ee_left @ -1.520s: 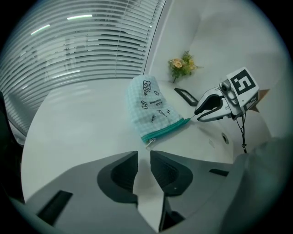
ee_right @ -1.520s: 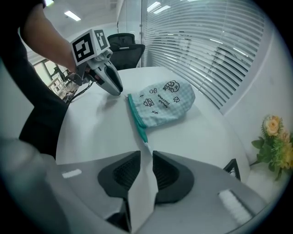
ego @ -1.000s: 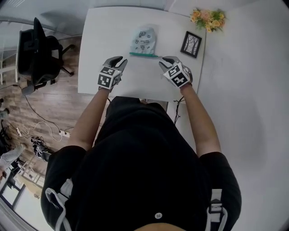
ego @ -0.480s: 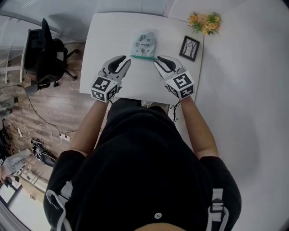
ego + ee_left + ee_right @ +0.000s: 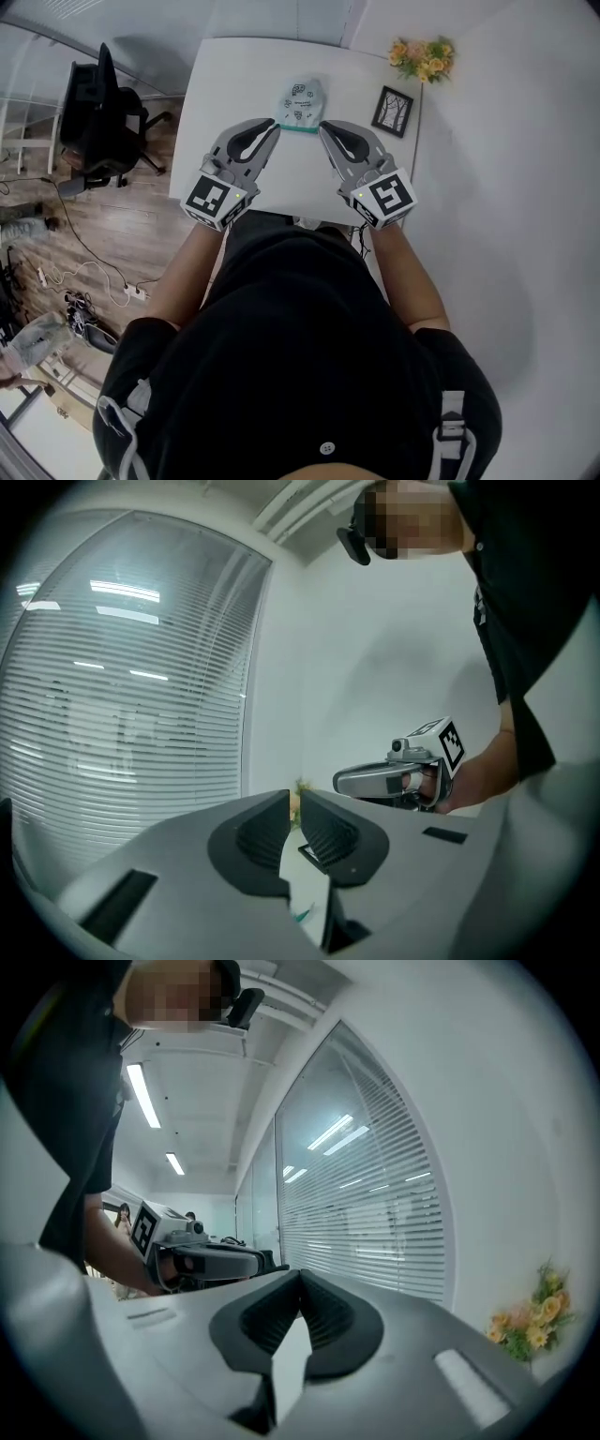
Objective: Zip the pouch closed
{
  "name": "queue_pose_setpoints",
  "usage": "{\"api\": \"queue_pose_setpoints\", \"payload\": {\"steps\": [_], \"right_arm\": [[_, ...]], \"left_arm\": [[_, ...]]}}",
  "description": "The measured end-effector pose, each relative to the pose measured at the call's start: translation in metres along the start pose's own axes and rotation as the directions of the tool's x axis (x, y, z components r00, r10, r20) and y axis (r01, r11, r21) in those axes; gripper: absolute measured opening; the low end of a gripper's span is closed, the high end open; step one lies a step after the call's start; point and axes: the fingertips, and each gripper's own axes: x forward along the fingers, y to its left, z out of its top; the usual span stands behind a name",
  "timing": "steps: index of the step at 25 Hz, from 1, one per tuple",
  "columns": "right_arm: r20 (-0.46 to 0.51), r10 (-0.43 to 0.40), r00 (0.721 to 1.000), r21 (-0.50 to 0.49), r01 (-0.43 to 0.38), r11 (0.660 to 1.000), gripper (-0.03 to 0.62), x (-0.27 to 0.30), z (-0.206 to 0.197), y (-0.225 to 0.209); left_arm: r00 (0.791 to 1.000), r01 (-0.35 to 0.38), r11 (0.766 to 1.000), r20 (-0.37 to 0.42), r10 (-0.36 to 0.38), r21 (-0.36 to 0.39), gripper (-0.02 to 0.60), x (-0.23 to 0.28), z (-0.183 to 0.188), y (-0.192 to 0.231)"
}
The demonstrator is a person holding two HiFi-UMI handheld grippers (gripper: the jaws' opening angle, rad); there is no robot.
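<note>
Head view, pouch: the pouch (image 5: 300, 101) is lying flat on the white bench (image 5: 216, 84), just beyond the tips of both hand-held grippers, with its teal zip edge (image 5: 298, 128) facing them.
Head view, zip axis: the zip is running crosswise, from in front of the left hand-held gripper (image 5: 268, 131) to in front of the right hand-held gripper (image 5: 329, 131); one end is sitting off each tip, so neither hand is looking nearer.
Head view, surroundings: a picture frame (image 5: 395, 111) is standing beyond and outward of the right hand-held gripper, flowers (image 5: 421, 56) farther out past it, and an office chair (image 5: 103, 117) is sitting off the bench, outward of the left one. Nothing is lying between the tips and the zip.
Left gripper view, jaws: the left hand-held gripper (image 5: 293, 803) is closing, a thin slit remaining, with nothing gripped.
Left gripper view, what it is facing: it is looking out level at blinds and wall; a sliver of teal (image 5: 304, 913) is showing low through the slit, so the pouch is lying below and ahead. The right hand-held gripper (image 5: 389, 780) is hovering alongside.
Right gripper view, jaws: the right hand-held gripper (image 5: 300, 1283) is sitting fully closed at the tips, holding nothing.
Right gripper view, what it is facing: it is also looking level, with the left hand-held gripper (image 5: 220, 1260) beside it and the flowers (image 5: 530, 1321) out on its far side; the pouch is not showing here.
Judgement: both tips are probably needing to tip down onto the zip ends; where the slider is sitting I cannot tell.
</note>
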Motion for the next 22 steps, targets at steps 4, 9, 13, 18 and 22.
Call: {"api": "queue_pose_setpoints", "payload": {"steps": [4,9,13,18,22], "right_arm": [[0.034,0.004,0.999,-0.012,-0.003,1.0,0.011,-0.004,0.018,0.003],[0.034,-0.01,0.999,-0.052,0.011,0.999,0.011,-0.01,0.028,0.008],[0.021,-0.028,0.999,-0.068,0.029,0.997,0.011,-0.014,0.028,0.009],[0.011,-0.029,1.0,-0.083,0.029,0.996,0.011,-0.015,0.028,0.013],[0.023,-0.022,0.999,-0.093,0.024,0.995,0.011,-0.018,0.032,0.018]], "left_arm": [[1.0,0.012,1.0,0.024,-0.013,0.017,0.014,-0.002,0.02,-0.005],[0.998,0.033,0.999,0.055,-0.034,0.023,0.008,-0.003,0.032,-0.012],[0.997,0.041,0.999,0.058,-0.042,0.03,0.008,-0.004,0.031,-0.017],[0.998,0.046,0.999,0.048,-0.047,0.028,0.009,-0.004,0.028,-0.019],[0.998,0.037,0.999,0.048,-0.039,0.03,0.009,-0.007,0.026,-0.02]]}}
